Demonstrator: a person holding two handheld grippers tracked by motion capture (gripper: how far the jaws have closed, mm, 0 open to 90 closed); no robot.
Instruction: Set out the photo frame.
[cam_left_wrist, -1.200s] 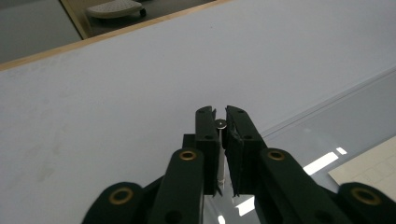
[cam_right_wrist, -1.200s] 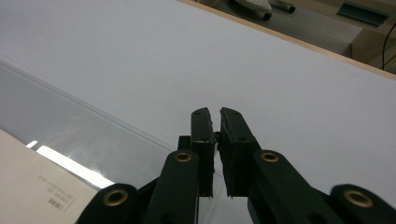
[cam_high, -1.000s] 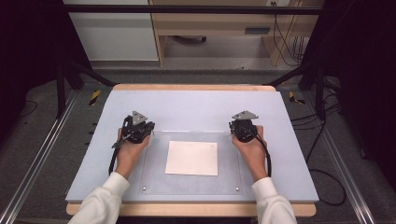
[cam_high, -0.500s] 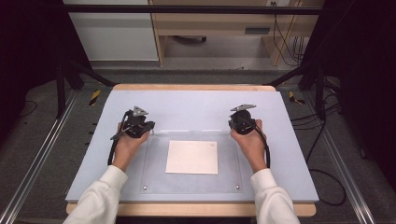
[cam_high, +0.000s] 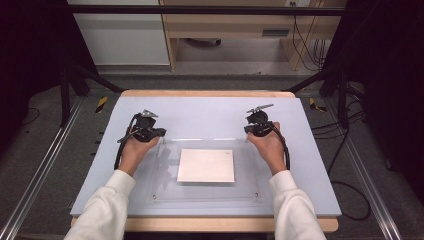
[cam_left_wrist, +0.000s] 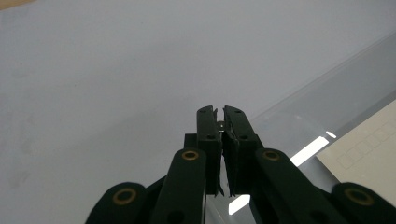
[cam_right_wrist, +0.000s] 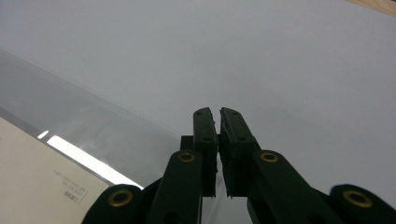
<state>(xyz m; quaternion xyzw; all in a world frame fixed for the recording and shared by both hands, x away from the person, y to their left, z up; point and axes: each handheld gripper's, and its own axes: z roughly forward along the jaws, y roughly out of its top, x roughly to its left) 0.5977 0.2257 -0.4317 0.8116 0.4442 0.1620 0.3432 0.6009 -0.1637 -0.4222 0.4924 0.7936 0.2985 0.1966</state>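
- In the high view, the left gripper (cam_high: 146, 131) sits left of the frame's centre, held in the person's left hand (cam_high: 134, 150), whose white sleeve comes up from the bottom edge.
- The right gripper (cam_high: 259, 124) sits right of centre in the right hand (cam_high: 267, 147).
- The jaws of both grippers are pressed together with nothing between them; the left gripper view (cam_left_wrist: 219, 126) and the right gripper view (cam_right_wrist: 216, 123) each show two black jaws meeting over bare surface.
- A sheet of paper (cam_high: 206, 165) lies flat in the lower middle of the high view, between the two hands and apart from both grippers.
- The paper lies within the outline of a clear plastic plate (cam_high: 245, 187), which lies on the pale blue mat (cam_high: 200, 115) covering the table.
- In the left gripper view the paper (cam_left_wrist: 369, 154) shows at the lower right, the plate's edge (cam_left_wrist: 327, 84) running diagonally above it.
- In the right gripper view the paper (cam_right_wrist: 37, 182) fills the lower left corner, small print near its edge.
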